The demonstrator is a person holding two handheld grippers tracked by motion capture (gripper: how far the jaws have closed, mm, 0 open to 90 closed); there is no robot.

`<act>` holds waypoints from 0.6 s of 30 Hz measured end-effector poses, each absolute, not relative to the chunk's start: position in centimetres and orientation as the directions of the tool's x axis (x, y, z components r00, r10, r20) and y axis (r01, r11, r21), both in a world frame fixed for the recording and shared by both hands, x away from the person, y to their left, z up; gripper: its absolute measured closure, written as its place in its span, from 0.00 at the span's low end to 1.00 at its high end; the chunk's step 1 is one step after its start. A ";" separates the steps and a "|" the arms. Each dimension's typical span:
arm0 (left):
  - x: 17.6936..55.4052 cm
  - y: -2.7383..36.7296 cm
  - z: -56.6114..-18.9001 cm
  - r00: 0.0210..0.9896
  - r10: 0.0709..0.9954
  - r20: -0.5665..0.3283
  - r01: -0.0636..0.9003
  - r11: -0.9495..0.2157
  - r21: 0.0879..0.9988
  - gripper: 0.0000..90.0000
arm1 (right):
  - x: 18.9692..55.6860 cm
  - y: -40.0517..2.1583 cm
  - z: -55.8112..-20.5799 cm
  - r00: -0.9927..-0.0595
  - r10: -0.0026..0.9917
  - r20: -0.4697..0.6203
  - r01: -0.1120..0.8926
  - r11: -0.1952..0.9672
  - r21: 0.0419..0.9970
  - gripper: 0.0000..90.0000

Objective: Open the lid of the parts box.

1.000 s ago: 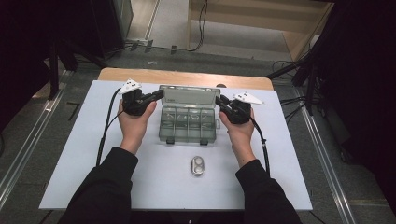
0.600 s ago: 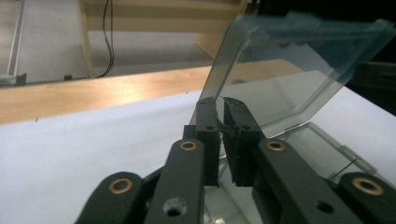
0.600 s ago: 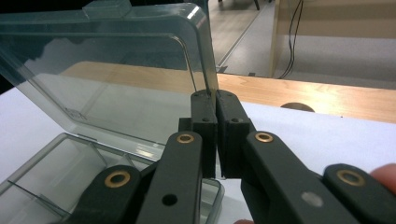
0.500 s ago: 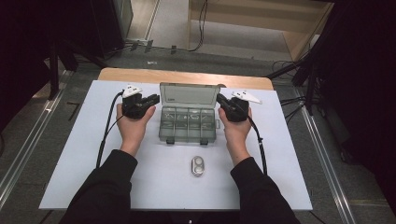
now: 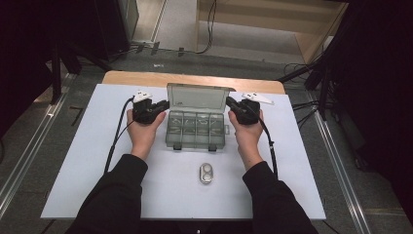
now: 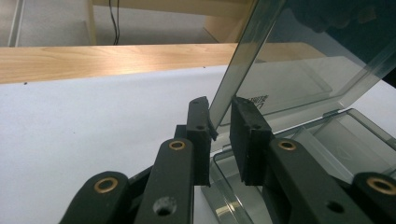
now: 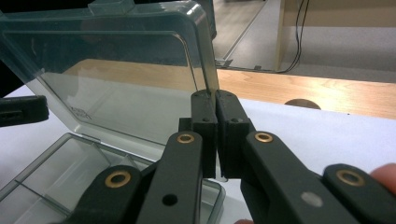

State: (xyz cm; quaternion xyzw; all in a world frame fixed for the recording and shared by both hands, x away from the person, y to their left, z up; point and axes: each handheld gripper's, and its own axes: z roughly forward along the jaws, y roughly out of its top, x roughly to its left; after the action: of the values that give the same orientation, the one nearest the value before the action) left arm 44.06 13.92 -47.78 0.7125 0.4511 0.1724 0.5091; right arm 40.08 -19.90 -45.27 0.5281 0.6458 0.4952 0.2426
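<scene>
Clear plastic organiser box (image 5: 197,127), lid (image 5: 198,96) raised, small printed logo (image 6: 258,101), unreadable

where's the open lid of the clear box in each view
High view: the lid stands raised at the top centre, behind the box's compartments, between the two grippers.
Left gripper view: the lid slants across the upper right, its edge between the gripper's pads.
Right gripper view: the lid fills the upper left, its edge pinched by the gripper.
Shared landmark: the wooden table edge behind it.

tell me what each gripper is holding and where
Right gripper pinches the raised lid by its side edge. Left gripper straddles the opposite edge with a gap, not gripping.
</scene>
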 end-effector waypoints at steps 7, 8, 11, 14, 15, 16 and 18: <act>44.5 13.6 -48.6 0.534 0.818 -0.215 0.478 -0.082 0.875 0.88 | 40.8 -20.0 -45.1 -0.321 0.923 0.211 0.455 -0.046 0.889 0.96; 44.5 13.6 -48.8 0.529 0.821 -0.215 0.486 -0.085 0.870 0.88 | 40.9 -20.0 -45.2 -0.321 0.923 0.213 0.452 -0.049 0.891 0.96; 44.7 13.5 -49.3 0.526 0.822 -0.218 0.496 -0.088 0.864 0.89 | 41.2 -20.1 -45.2 -0.320 0.918 0.232 0.457 -0.065 0.887 0.96; 44.8 13.3 -49.4 0.525 0.824 -0.214 0.487 -0.085 0.869 0.89 | 41.3 -20.1 -45.2 -0.321 0.920 0.226 0.456 -0.059 0.888 0.96; 44.8 13.3 -49.3 0.526 0.823 -0.215 0.484 -0.082 0.871 0.89 | 41.4 -20.1 -45.3 -0.322 0.919 0.226 0.457 -0.058 0.887 0.96; 44.8 13.3 -49.3 0.526 0.823 -0.215 0.479 -0.078 0.874 0.89 | 41.5 -20.2 -45.3 -0.326 0.918 0.226 0.455 -0.057 0.888 0.96; 44.8 13.3 -49.1 0.527 0.823 -0.212 0.463 -0.069 0.883 0.89 | 41.5 -20.2 -45.3 -0.326 0.917 0.229 0.458 -0.058 0.887 0.96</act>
State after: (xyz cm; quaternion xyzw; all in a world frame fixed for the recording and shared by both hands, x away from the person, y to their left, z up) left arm 44.78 13.32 -49.14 0.7096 0.4532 0.1763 0.5099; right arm 41.51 -20.22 -45.27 0.5323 0.6459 0.4958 0.2314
